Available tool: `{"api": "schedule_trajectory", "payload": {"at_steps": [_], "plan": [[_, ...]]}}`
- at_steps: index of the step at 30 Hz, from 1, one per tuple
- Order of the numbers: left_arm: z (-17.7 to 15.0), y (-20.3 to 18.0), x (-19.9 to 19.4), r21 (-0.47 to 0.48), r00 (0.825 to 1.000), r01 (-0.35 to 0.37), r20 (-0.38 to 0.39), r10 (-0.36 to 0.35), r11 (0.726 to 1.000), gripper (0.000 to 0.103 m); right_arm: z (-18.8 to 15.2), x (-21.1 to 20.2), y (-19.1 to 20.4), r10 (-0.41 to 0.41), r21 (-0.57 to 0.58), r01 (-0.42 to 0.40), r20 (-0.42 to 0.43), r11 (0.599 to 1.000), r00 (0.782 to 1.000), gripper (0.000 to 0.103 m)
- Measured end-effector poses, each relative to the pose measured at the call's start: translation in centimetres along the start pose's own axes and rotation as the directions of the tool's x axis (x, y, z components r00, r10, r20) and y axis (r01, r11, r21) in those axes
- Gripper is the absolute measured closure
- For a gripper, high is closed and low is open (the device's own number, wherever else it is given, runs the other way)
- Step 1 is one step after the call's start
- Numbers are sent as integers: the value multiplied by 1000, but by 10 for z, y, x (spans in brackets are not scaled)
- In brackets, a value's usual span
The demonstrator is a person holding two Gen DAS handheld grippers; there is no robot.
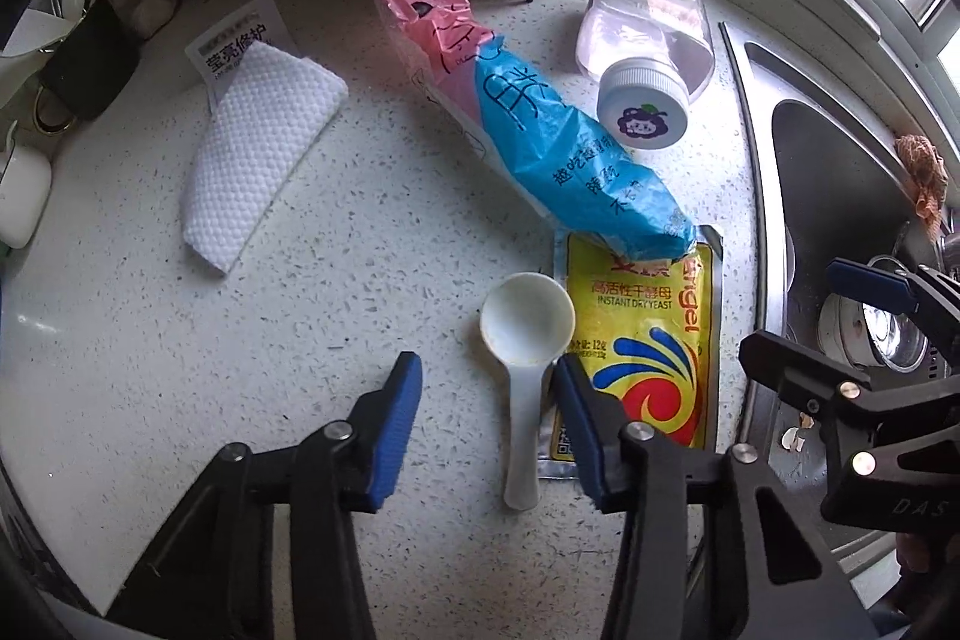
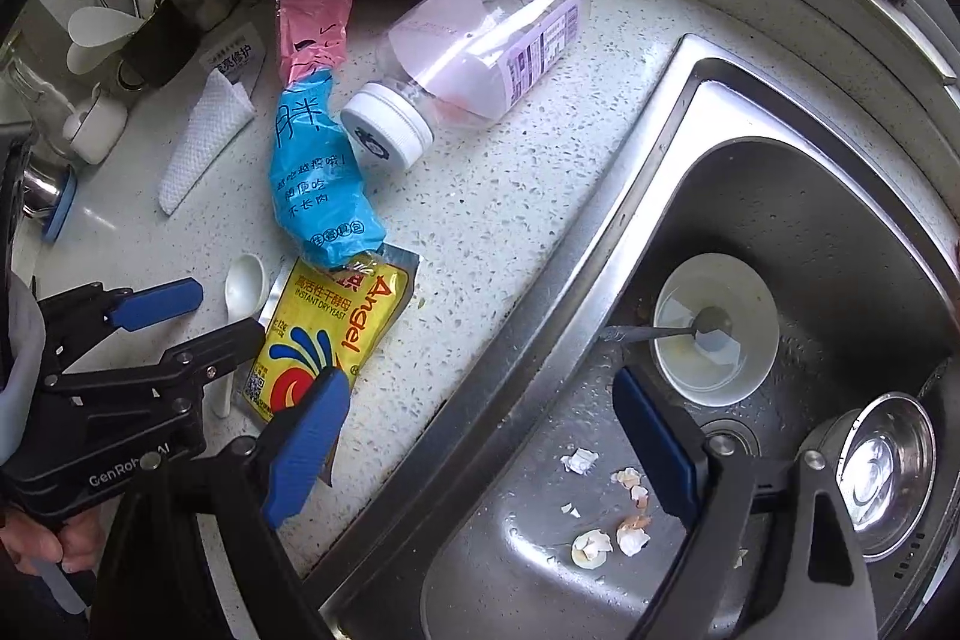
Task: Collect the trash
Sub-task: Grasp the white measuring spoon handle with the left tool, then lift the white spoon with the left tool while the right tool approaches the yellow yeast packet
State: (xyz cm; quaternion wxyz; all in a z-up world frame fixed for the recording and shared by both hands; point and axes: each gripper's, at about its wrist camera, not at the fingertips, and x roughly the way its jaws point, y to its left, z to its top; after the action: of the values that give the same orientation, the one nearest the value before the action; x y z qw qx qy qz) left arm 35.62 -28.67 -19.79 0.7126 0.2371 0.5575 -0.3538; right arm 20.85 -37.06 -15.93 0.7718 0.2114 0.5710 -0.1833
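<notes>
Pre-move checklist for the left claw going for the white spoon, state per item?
1. Left claw straddles the white spoon: ok, handle lies between the jaws.
2. Pads pressing the spoon: not ok, gaps both sides.
3. Yeast packet clear of the grasp: not ok, one finger overlaps its edge.
4. Blue wrapper clear of the spoon: ok.
5. Right claw out of the way: ok, open over the sink edge.
6. Eggshells collected: not ok, in the sink.

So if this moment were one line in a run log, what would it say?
left gripper: open over white spoon | right gripper: open above sink eggshells | nothing held
</notes>
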Motion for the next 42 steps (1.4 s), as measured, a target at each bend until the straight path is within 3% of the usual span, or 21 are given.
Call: {"api": "schedule_trajectory", "payload": {"at_steps": [2, 6, 16, 30, 36, 40, 42], "plan": [[0, 0, -1, -8, 1000, 16, -1, -16, 1000, 81, 0, 1, 1, 6, -3, -6, -5, 1000, 1000, 15], [-3, 1, -2, -30, 999, 49, -1, -49, 998, 92, 1, 3, 6, 22, -16, -22, -12, 1000, 1000, 15], [-30, 15, -40, -53, 997, 53, 63, -50, 997, 93, -2, 4, 24, 81, -31, -82, -31, 996, 996, 15], [-35, 62, -47, -116, 993, -72, 81, 82, 991, 93, 11, 26, 68, 161, 39, -158, -92, 987, 983, 13], [-42, 83, -43, -153, 989, -116, 77, 129, 981, 93, 18, 34, 93, 93, 39, -91, -63, 995, 994, 11], [-52, 101, -39, -211, 988, -124, 61, 140, 970, 93, 19, 44, 119, -44, -18, 44, -32, 999, 999, 10], [-59, 107, -38, -228, 988, -130, 53, 145, 965, 93, 16, 45, 129, -95, -49, 94, -13, 994, 995, 20]]}}
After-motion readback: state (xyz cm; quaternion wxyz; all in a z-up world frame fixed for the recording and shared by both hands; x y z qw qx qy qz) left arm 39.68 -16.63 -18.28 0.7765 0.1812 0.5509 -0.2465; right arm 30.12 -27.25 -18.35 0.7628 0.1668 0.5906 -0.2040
